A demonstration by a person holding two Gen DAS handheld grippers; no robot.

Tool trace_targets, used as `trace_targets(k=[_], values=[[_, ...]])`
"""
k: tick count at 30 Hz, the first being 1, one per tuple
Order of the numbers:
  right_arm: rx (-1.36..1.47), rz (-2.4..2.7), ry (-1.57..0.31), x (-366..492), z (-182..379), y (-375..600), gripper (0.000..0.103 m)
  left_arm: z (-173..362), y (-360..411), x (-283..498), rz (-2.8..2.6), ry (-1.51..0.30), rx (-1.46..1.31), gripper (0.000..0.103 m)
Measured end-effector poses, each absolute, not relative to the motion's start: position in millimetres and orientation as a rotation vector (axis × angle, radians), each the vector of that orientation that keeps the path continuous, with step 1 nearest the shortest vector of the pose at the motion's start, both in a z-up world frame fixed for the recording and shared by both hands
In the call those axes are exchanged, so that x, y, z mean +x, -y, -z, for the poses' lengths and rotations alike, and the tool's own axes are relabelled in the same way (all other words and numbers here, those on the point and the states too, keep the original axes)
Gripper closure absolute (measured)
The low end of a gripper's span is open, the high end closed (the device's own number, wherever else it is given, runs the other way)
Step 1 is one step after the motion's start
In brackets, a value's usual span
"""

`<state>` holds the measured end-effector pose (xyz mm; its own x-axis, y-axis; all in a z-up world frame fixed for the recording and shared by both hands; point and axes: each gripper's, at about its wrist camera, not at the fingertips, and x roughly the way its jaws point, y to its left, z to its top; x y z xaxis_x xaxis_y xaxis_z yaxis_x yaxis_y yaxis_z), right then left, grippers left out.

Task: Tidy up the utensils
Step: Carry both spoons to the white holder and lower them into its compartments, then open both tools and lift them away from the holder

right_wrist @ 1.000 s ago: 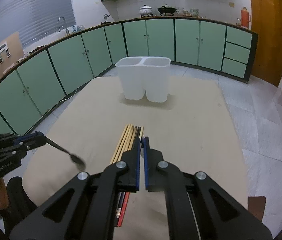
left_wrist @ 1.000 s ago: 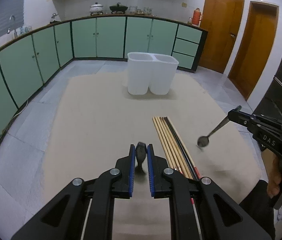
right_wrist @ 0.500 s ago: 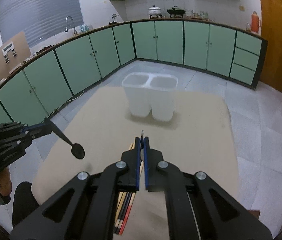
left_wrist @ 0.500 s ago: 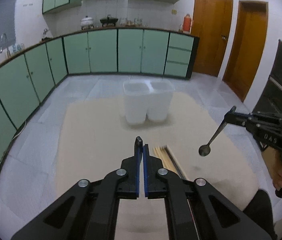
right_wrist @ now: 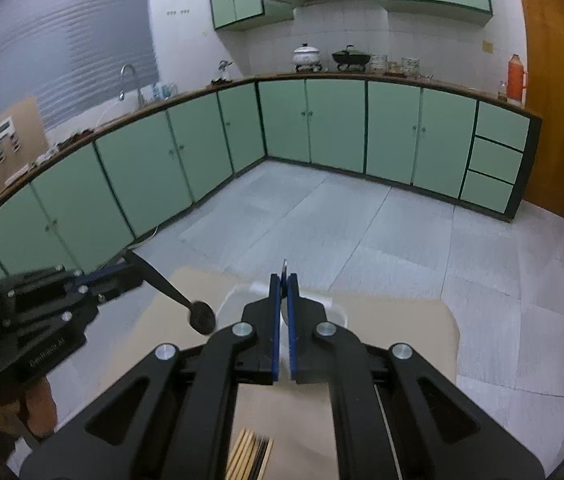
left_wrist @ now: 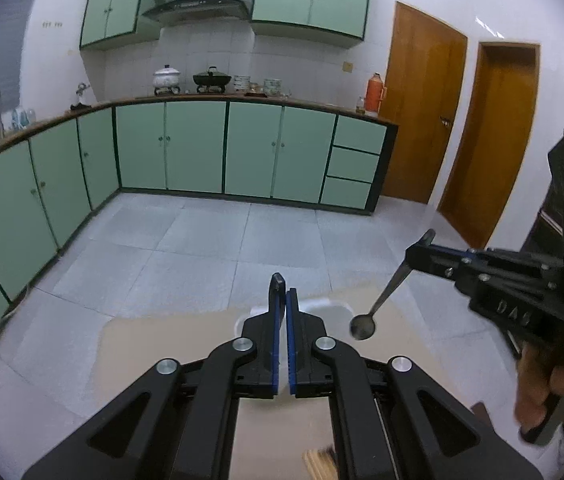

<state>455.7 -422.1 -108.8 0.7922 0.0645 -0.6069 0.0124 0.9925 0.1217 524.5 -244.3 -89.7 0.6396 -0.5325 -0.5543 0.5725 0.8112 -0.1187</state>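
My left gripper (left_wrist: 282,295) is shut on a black spoon (right_wrist: 201,316), whose handle tip pokes out above the pads. In the right wrist view that spoon hangs bowl-down from the left gripper (right_wrist: 132,270). My right gripper (right_wrist: 282,280) is shut on a metal spoon (left_wrist: 363,326), which also hangs bowl-down. Both spoons are in the air just before the white two-compartment container (left_wrist: 335,307), which the fingers mostly hide. A bundle of chopsticks (right_wrist: 250,456) lies on the beige table (right_wrist: 401,332) under the grippers.
Beyond the table's far edge lie a grey tiled floor (left_wrist: 202,248) and green cabinets (left_wrist: 198,148). Wooden doors (left_wrist: 421,112) stand at the right. A person's hand (left_wrist: 541,376) holds the right gripper's handle.
The left gripper closed on the black spoon lying on the table and lifted it. Both grippers rose and moved forward to the white container; the chopsticks slid to the bottom of both views.
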Motion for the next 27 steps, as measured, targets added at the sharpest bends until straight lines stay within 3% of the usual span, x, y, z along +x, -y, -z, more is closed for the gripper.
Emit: trace_targets(k=[11,13,17,19,22,27], values=[[0.153,0.028,-0.782,484,183,443,0.096,170,268,558,0.592,-0.718,0.102,0.098],[0.154,0.027,-0.779,478,182,443,0.092,172,263,555,0.584,-0.724,0.096,0.086],[0.159,0.033,-0.73,446,167,442,0.087,149,244,538,0.561,-0.672,0.091,0.05],[0.164,0.037,-0.702,422,159,444,0.085,133,228,519,0.543,-0.628,0.097,0.023],[0.156,0.048,-0.658,372,154,445,0.07,114,197,486,0.527,-0.571,0.089,0.006],[0.135,0.044,-0.647,279,181,429,0.056,121,148,410,0.508,-0.534,0.087,0.006]])
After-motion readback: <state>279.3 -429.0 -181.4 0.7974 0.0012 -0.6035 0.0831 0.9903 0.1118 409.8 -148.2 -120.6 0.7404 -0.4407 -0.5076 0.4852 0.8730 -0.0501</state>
